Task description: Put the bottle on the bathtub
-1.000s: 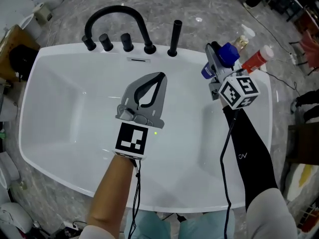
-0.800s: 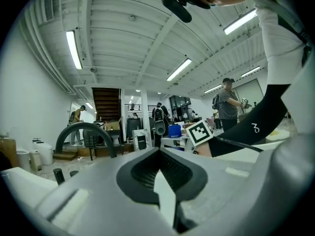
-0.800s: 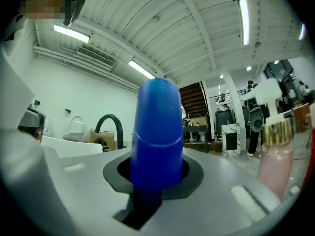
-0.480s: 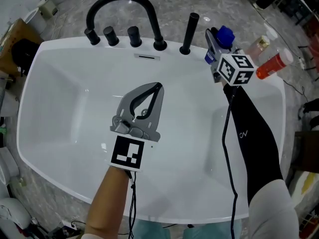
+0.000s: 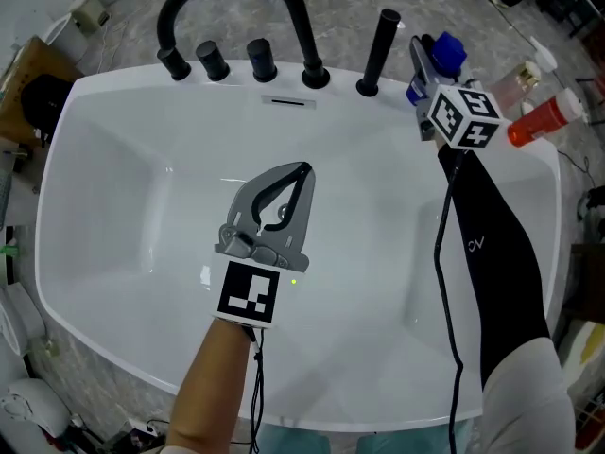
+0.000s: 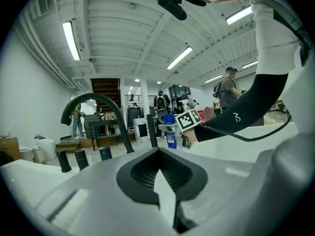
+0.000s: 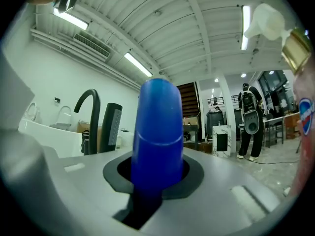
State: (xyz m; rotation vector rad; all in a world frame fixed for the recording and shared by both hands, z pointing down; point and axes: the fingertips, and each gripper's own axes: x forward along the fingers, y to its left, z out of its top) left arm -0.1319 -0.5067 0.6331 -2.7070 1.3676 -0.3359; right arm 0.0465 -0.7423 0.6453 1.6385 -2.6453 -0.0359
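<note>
Head view: blue-capped bottle [image 5: 446, 53] clamped in right claw [image 5: 425, 60] above bathtub [image 5: 113, 159] back-right rim; left claw [image 5: 303, 169] pressed together, above bathtub middle.

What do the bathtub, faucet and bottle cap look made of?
The bathtub is glossy white, likely acrylic or enamel, with soft reflections. The faucet is matte black with little glare, probably coated metal. The bottle has a smooth blue cap with a faint sheen, likely plastic.

Cannot make out the body of the blue bottle [image 5: 444, 53] at the far right rim of the bathtub [image 5: 113, 159] from the head view: hidden behind the marker cube of the right gripper [image 5: 425, 64]. Loses its lower part between the jaws in the right gripper view. Cannot read its label from across the bathtub: too small.
</note>
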